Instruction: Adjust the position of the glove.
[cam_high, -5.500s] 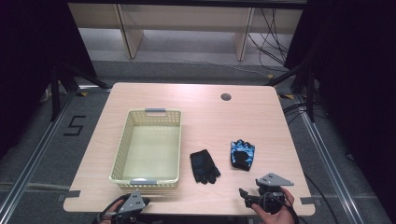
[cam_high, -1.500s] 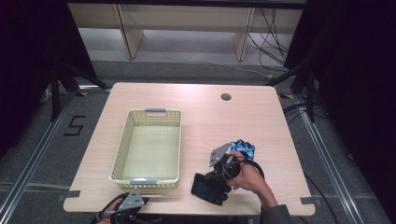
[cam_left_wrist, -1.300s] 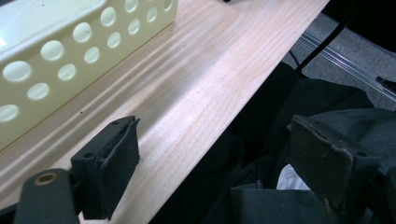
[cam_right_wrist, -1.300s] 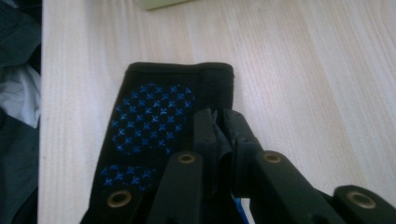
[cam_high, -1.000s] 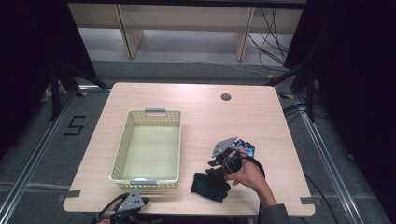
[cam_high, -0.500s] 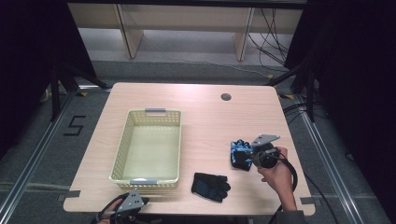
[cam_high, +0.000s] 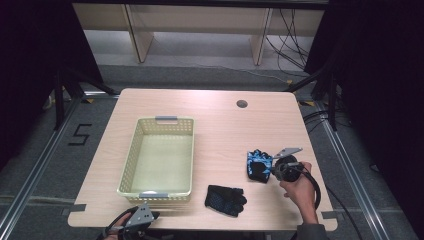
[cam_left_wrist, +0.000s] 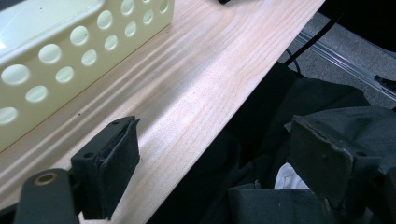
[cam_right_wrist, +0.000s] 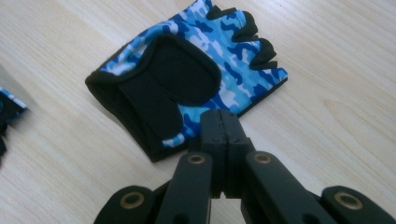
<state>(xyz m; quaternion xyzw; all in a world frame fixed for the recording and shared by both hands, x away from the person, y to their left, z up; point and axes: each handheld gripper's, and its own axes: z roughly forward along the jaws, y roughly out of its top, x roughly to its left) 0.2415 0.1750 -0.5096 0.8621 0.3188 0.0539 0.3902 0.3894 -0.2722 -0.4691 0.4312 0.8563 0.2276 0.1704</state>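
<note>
Dark floor and black curtains surround the pale wooden table (cam_high: 210, 115) where we work. On it, our right gripper (cam_right_wrist: 220, 122) has its jaws pressed flat together with nothing between them, its tips over the near edge of the blue camouflage glove (cam_right_wrist: 196, 79), which lies flat near the table's right side; we cannot tell whether they touch the cloth. A black glove (cam_high: 226, 199) lies near the front edge, apart from the blue one. To the left stands a yellow basket (cam_high: 131, 160). Our left gripper (cam_left_wrist: 224, 163) hangs at the table's front edge just beside the basket, jaws spread wide and holding nothing.
</note>
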